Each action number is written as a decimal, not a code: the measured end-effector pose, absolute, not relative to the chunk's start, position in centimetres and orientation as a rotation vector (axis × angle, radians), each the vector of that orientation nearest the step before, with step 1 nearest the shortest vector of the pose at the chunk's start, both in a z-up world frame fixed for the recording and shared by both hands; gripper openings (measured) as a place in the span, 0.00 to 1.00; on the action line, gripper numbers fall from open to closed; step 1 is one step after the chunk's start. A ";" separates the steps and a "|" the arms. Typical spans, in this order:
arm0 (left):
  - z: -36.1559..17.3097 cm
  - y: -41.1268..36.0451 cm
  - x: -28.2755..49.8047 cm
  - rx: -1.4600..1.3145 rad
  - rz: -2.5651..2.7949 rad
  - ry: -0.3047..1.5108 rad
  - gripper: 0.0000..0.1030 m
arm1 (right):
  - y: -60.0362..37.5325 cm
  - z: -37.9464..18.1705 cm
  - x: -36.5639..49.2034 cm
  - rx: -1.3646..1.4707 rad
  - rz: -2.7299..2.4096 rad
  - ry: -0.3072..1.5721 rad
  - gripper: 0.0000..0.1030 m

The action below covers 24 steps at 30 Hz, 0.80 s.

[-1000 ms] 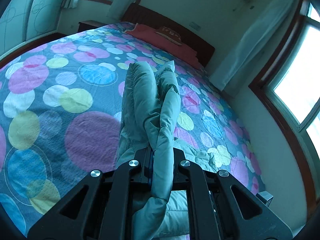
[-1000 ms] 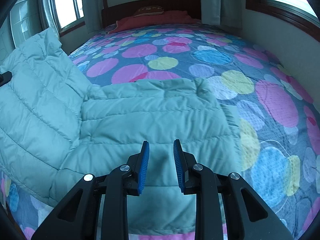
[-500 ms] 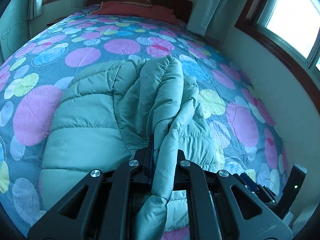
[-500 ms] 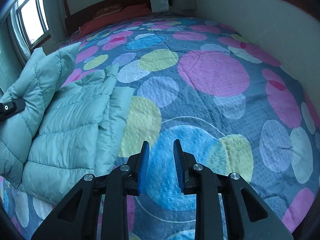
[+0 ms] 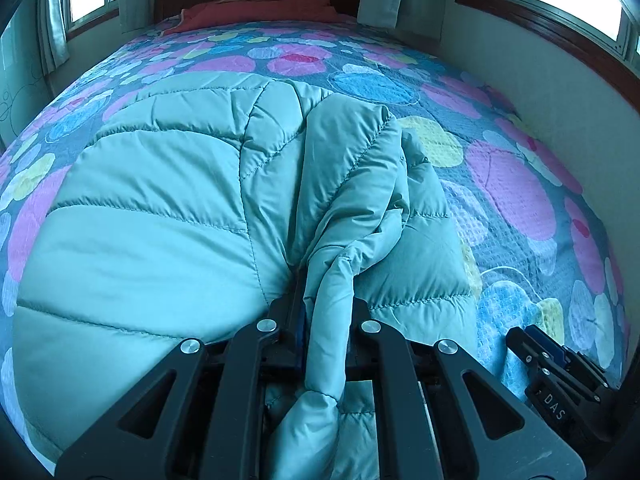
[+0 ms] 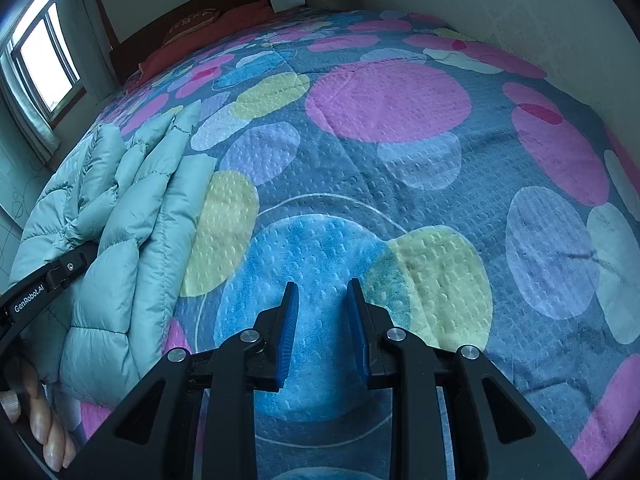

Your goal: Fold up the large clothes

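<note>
Item 1: pale green quilted down jacket [image 5: 160, 216], puffy nylon. Lies on bed, part folded, one layer doubled over; a twisted fold rises toward 12 o'clock in left wrist view. In right wrist view it sits at 9 o'clock, along the spread's left side.

Item 2: left gripper [image 5: 326, 312], black, two-finger. Jaws nearly closed, pinching a narrow bunched strip of jacket fabric; strip passes between fingers and hangs back toward camera. Seen at 8–9 o'clock in right wrist view, resting on jacket.

Item 3: right gripper [image 6: 322, 308], black w/ blue ribbed pads [image 6: 290, 324]. Jaws part open, nothing between them; over bare spread, apart from jacket. Its tip shows at 4 o'clock in left wrist view.

Item 4: blue bedspread w/ pink, yellow, blue circles [image 6: 400, 120], textured weave.

Item 5: red pillow [image 5: 260, 10] at headboard, 12 o'clock.

Item 6: person's fingers [image 6: 44, 424], 7 o'clock, right wrist view.
</note>
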<state>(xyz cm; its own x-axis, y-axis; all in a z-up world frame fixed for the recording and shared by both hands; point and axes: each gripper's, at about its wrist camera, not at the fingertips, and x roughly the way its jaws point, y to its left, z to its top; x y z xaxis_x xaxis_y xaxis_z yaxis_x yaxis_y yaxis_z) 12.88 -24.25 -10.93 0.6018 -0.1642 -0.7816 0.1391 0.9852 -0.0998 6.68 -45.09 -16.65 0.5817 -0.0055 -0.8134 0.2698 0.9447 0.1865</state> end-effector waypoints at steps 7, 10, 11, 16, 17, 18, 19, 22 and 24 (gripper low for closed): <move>-11.4 -24.9 12.7 0.012 -0.181 0.895 0.09 | -44.8 -16.8 6.6 0.285 -0.169 0.936 0.25; -10.9 -25.1 12.2 0.007 -0.201 0.885 0.14 | -44.7 -16.7 6.6 0.282 -0.172 0.937 0.25; -10.7 -25.1 12.0 0.006 -0.206 0.883 0.21 | -44.7 -16.7 6.6 0.282 -0.173 0.938 0.25; -9.0 -25.2 10.1 -0.034 -0.296 0.870 0.44 | -44.5 -16.5 6.5 0.271 -0.183 0.952 0.25; -8.5 -25.1 9.7 -0.044 -0.312 0.867 0.45 | -44.4 -16.4 6.4 0.269 -0.186 0.955 0.25; -7.9 -24.7 9.3 -0.058 -0.330 0.864 0.45 | -44.3 -16.3 6.4 0.267 -0.189 0.958 0.25; -7.4 -24.3 8.8 -0.076 -0.345 0.859 0.46 | -44.2 -16.3 6.3 0.263 -0.192 0.960 0.25; -5.4 -22.5 7.6 -0.128 -0.368 0.823 0.48 | -43.8 -15.9 6.1 0.251 -0.199 0.963 0.25; -4.3 -20.8 7.1 -0.165 -0.371 0.797 0.49 | -43.4 -15.6 5.9 0.240 -0.206 0.962 0.25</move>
<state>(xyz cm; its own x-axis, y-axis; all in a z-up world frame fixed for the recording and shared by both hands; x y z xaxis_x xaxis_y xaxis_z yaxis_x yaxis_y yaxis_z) 7.09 -20.80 -4.26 0.6390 -0.3848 -0.6661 0.2620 0.9230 -0.2819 5.94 -43.44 -15.59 0.5559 -0.0664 -0.8286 0.2784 0.9541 0.1103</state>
